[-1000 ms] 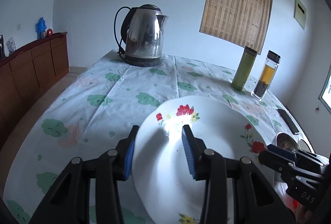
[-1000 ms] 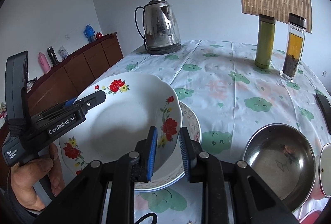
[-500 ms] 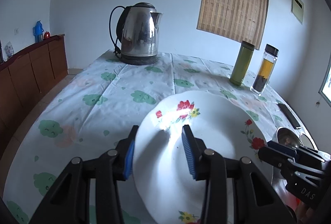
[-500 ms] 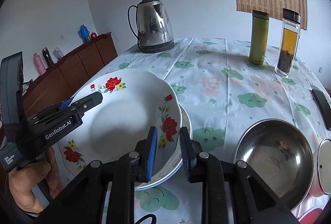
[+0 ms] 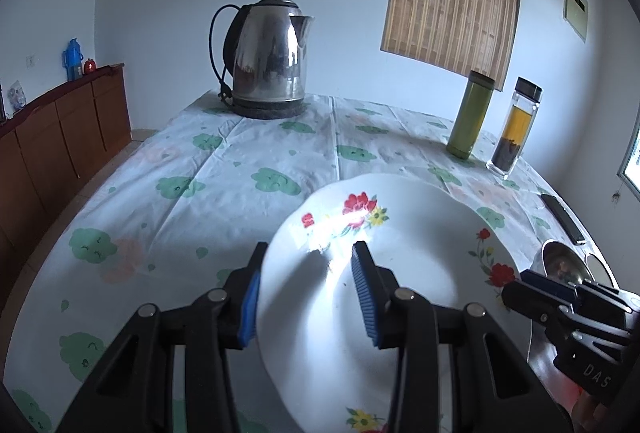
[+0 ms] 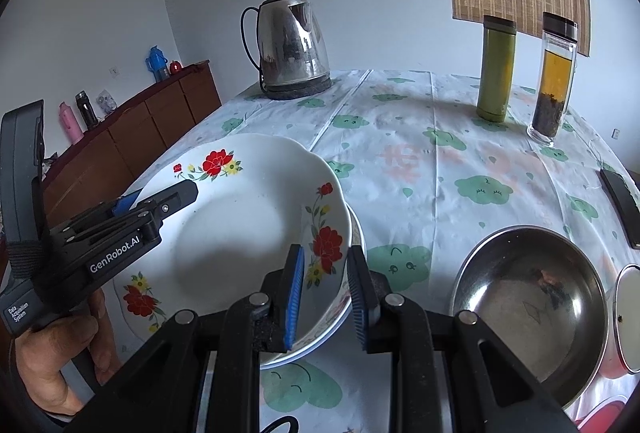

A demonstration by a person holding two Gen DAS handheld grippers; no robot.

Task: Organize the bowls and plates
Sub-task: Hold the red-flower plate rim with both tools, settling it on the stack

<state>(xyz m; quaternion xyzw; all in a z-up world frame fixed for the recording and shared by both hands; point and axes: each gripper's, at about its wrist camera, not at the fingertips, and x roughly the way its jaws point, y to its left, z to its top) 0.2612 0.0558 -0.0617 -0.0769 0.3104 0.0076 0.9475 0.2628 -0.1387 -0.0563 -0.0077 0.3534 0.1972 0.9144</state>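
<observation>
The floral bowl [image 6: 240, 233] sits in front of me on a second plate [image 6: 356, 233], whose rim peeks out at the bowl's 3 o'clock side. My left gripper [image 5: 306, 293] straddles the bowl's rim at its 9 o'clock side, 1 blue pad outside and 1 inside; the gap looks wider than the rim, so I cannot tell whether the pads press on it. My right gripper [image 6: 324, 297] stands over the rim at 5 o'clock, jaws nearly closed, with the bowl's wall between the pads; whether they pinch it I cannot tell either. My left hand [image 6: 60, 353] wraps the left grip. A steel bowl [image 6: 532, 309] lies at 3 o'clock from the floral bowl, just beside it. On the tablecloth [image 6: 420, 161], the kettle [image 6: 292, 45] stands at 12 o'clock, the green flask [image 6: 496, 69] and tea bottle [image 6: 554, 81] at 2 o'clock.
</observation>
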